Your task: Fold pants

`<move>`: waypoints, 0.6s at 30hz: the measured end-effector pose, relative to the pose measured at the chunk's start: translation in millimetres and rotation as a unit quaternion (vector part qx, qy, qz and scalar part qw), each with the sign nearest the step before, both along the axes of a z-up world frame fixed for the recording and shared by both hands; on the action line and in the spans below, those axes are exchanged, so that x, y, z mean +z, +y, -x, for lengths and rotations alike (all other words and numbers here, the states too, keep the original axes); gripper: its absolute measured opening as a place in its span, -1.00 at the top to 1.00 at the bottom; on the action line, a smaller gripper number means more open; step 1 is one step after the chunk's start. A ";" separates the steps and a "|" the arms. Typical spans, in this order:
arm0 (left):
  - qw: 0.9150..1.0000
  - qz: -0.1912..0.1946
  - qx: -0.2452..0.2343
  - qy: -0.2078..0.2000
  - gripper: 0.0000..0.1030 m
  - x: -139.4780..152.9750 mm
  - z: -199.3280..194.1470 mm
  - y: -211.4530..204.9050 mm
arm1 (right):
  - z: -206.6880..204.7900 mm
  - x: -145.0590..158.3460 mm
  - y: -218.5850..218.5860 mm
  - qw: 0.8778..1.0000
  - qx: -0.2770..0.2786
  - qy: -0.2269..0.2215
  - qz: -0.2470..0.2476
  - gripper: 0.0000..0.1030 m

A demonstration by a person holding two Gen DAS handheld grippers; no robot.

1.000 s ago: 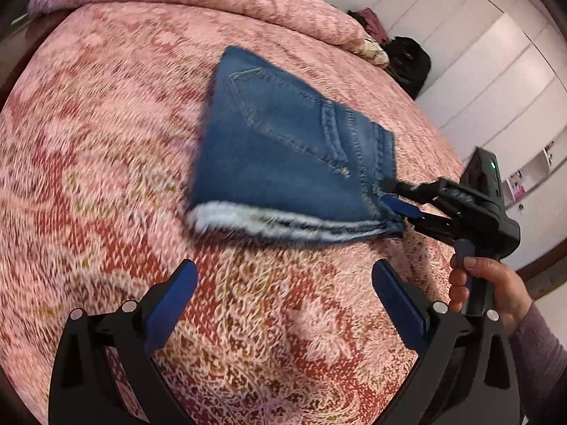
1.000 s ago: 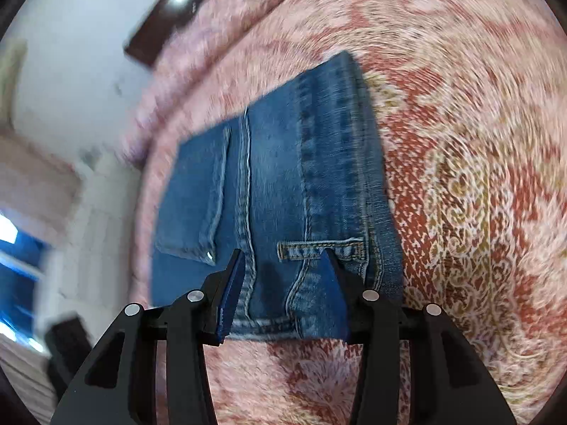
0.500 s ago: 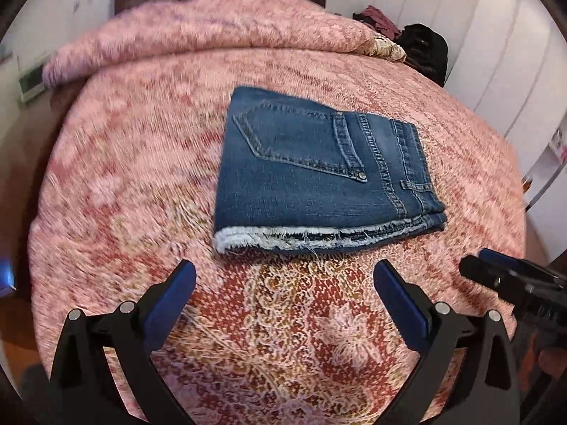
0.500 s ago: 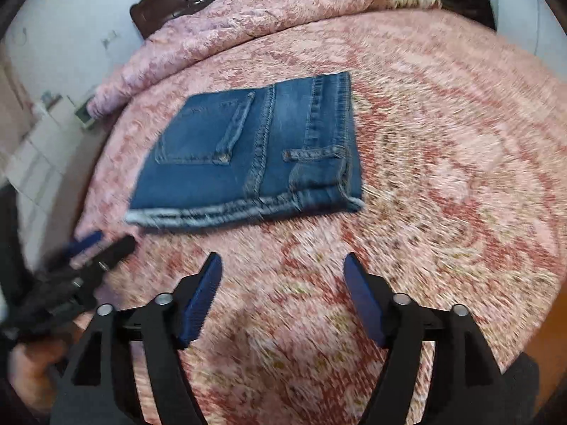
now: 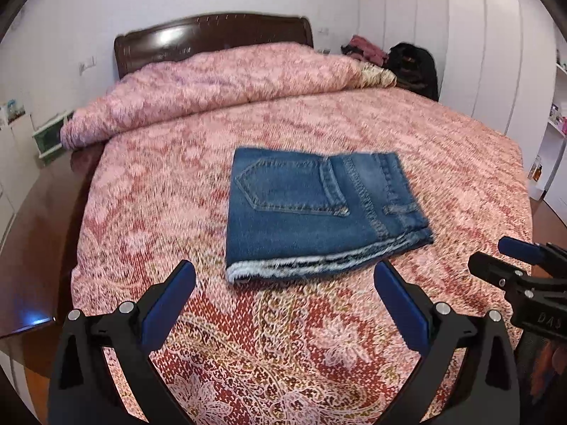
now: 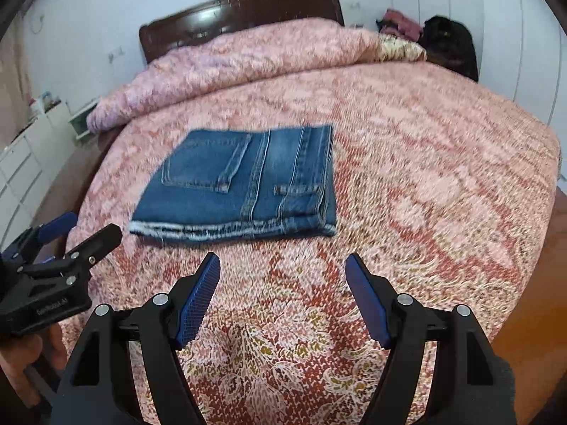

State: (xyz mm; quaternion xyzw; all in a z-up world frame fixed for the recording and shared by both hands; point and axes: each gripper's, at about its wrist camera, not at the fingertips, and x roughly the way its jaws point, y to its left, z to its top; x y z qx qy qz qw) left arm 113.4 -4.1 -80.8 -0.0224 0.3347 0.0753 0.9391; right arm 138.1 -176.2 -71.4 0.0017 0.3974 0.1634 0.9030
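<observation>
Pink bedspread [image 5: 149, 184] under folded jeans [image 5: 319, 212] — both grippers wide, empty — "DAS" on right gripper [image 5: 492, 258].

Motion blur softens the folded pants [image 5: 319, 209]; frame edges crop the bed [image 5: 248, 372] and a hand [image 6: 21, 361] gripping the left gripper [image 6: 74, 226].

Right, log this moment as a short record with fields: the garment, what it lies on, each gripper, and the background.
garment: folded blue denim pants, compact rectangle, back pocket facing up, frayed pale hems along the near edge
surface: pink and red patterned bedspread
left gripper: open, nothing between its blue pads, short of the pants
right gripper: open, empty, clear of the pants, jaws have just been opening
contact: neither gripper touches the pants
background: dark wooden headboard, rolled pink quilt, black bag by white cupboards
</observation>
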 end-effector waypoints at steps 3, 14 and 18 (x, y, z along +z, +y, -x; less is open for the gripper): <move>0.999 -0.016 -0.013 -0.046 -0.95 10.5 11.2 -6.8 | 9.6 11.1 -5.5 0.999 -0.007 -0.031 -0.005 -0.51; 0.987 -0.026 -0.053 -0.152 -0.96 28.8 35.7 -19.5 | 27.2 30.5 -9.6 0.995 -0.003 -0.101 -0.013 -0.53; 0.986 -0.023 -0.055 -0.158 -0.96 24.0 38.2 -17.6 | 29.8 30.8 -6.4 0.993 0.004 -0.116 -0.007 -0.53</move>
